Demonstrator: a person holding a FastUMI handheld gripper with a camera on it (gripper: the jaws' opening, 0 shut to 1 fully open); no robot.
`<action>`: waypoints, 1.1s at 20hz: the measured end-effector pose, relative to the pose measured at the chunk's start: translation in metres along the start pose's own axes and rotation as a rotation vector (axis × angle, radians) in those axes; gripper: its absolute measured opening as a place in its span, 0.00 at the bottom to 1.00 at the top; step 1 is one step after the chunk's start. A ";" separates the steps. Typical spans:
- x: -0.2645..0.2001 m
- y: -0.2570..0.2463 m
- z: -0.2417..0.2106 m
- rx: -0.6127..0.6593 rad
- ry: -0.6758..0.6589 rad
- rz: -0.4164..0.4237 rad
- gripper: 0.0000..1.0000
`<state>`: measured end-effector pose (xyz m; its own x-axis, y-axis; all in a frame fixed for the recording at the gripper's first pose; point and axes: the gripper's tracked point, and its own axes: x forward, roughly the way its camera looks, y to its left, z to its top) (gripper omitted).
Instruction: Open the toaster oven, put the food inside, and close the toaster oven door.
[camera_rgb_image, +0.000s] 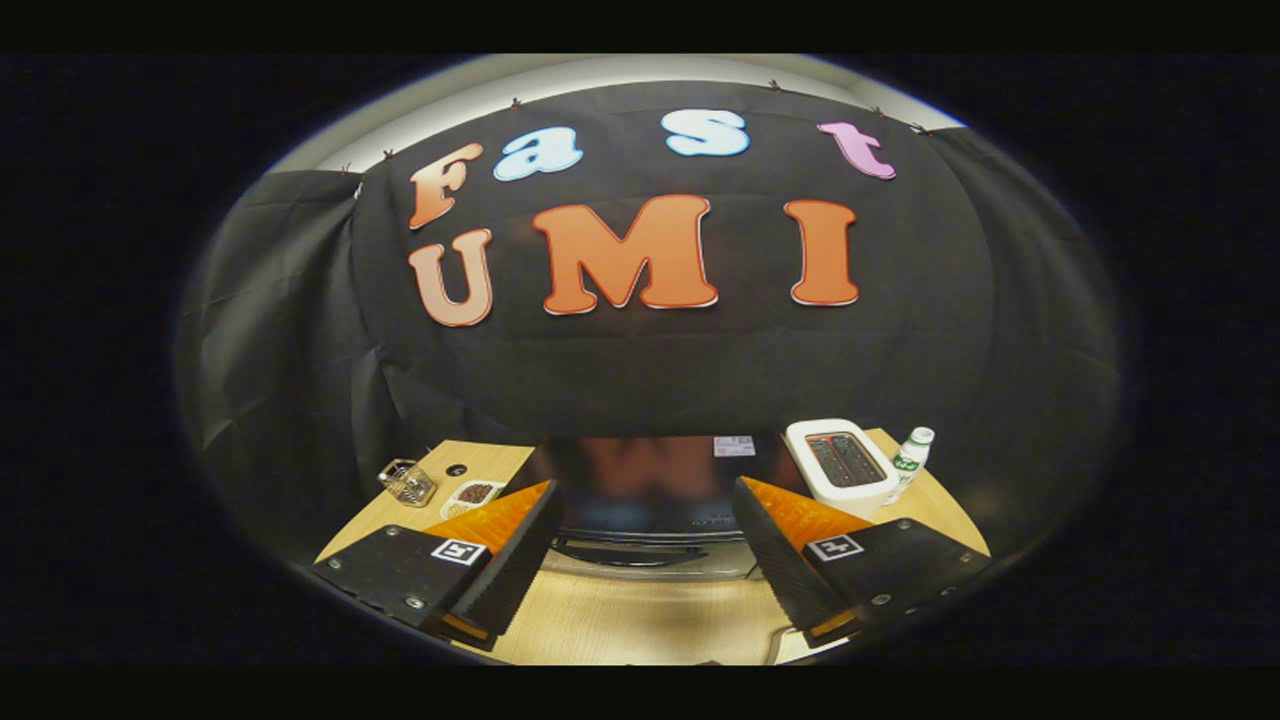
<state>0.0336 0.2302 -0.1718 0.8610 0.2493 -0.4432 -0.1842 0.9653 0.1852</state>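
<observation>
A wooden tabletop (620, 620) inside a black-draped booth is holding a shut toaster oven (650, 490).

The gripper (640, 560) is hovering with its fingers spread apart and empty, framing the oven's door handle (630, 550) just ahead, probably lining up to pull it. A white pop-up toaster (840, 465) and a small bottle (910, 460) are standing right of the oven; a food dish (473, 494) and a glass jar (407, 482) are waiting left of it.

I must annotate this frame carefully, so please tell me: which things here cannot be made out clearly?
- Toaster oven, gripper view: its lower corners lie behind the open hand-held gripper fingers; whether food is inside cannot be told.
- Small dish: partly behind one finger; contents too small to name.
- Bottle: label too small.
- Clear object on the table: too small to identify.
</observation>
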 end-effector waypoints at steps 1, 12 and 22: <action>0.009 0.003 -0.011 -0.014 0.020 -0.009 1.00; 0.058 0.020 -0.092 0.036 0.255 -0.085 1.00; 0.042 0.015 -0.102 -0.004 0.237 -0.117 0.85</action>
<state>0.0183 0.2635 -0.2772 0.7415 0.1468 -0.6546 -0.0922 0.9888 0.1174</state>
